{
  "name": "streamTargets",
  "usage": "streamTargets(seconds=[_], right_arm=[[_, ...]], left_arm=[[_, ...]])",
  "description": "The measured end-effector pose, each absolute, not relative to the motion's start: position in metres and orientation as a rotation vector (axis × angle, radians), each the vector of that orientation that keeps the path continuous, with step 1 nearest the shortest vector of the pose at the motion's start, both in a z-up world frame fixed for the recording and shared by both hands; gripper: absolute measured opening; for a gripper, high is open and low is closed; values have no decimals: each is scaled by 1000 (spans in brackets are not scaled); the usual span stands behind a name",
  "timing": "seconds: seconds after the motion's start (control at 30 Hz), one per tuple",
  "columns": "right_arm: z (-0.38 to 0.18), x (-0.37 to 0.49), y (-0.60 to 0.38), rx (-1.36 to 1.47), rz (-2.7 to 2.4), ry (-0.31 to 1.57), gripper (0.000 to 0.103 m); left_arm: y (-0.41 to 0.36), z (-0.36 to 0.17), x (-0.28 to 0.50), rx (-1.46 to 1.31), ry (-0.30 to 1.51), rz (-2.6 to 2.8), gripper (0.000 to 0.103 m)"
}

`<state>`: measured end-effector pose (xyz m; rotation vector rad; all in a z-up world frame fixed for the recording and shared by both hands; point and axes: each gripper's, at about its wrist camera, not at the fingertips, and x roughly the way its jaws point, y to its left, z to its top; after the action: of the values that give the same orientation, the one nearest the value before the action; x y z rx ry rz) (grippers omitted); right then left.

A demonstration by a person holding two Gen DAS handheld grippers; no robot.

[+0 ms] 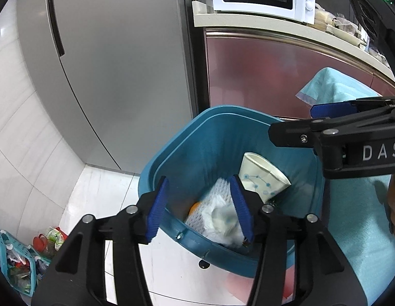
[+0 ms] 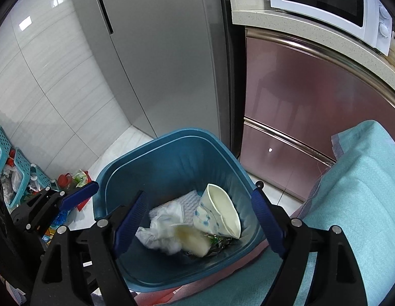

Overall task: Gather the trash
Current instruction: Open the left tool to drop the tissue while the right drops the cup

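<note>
Both tongs hover over the blue bin (image 2: 172, 158), and the trash sits straight below them: the paper cup (image 2: 220, 211) lies on its side against the right-hand inner wall, long axis slanting down into the bin, beside crumpled white wrapping (image 2: 167, 227) and a foil scrap (image 2: 218, 241). The right gripper (image 2: 200, 224) hangs spread wide and empty, looking nearest the cup. The left gripper (image 1: 201, 206) is spread too, holding nothing, astride the near rim.
</note>
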<state>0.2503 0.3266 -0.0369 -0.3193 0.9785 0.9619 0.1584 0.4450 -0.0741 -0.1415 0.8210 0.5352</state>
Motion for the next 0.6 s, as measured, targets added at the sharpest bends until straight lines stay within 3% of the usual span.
streamTargets(seconds=[0.3,0.4,0.6], right_arm=[[-18,247,310,-277,955,935,86],[-9,244,300,-260,949,914,88],[9,234,271,-228,940,870,93]], left_arm=[[439,-51,145,-121,761,566,92],[435,-40,139,-117,741,578,97],[423,-21,123,-116,718,591,97]])
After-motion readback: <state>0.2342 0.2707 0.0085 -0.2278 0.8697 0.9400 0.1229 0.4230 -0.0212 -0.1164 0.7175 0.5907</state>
